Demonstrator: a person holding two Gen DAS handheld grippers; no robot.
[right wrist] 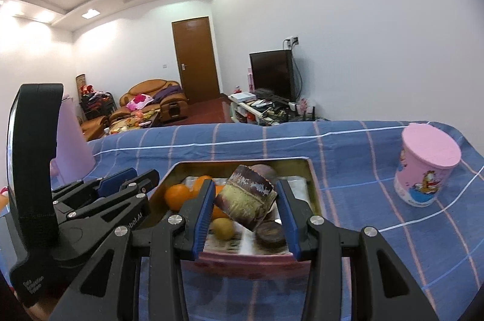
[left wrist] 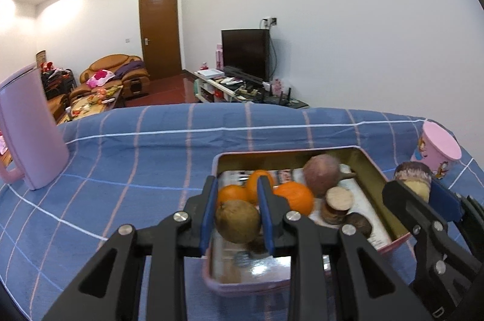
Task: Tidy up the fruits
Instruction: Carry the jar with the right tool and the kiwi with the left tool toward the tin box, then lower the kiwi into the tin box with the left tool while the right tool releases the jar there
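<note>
Both tongs are loaded right now, hanging over the pink tin point(left wrist: 375, 169) that sits on the blue plaid cloth point(left wrist: 151, 157) covering the bench. The left tongs point(left wrist: 237, 216) are clamped on a round brownish fruit point(left wrist: 237, 221), held just above the near left part of the tin. The right tongs point(right wrist: 245, 204) are pinching a chunky cut piece with a dark rind and pale yellow-green side point(right wrist: 246, 200), tilted, and it hovers over the middle of the tin.

Already in the tin: three oranges point(left wrist: 295, 197) bunched on the left, a purplish round fruit point(left wrist: 320, 174) toward the back, and a couple of cut discs point(left wrist: 337, 204) on the right. My guess is that everything is being gathered in this one box, so each piece is held above a free spot, ready to be dropped.

A pink kettle point(left wrist: 30, 133) stands well off to the left and a pink cartoon cup point(right wrist: 426, 166) to the right, both clear of the tin.
</note>
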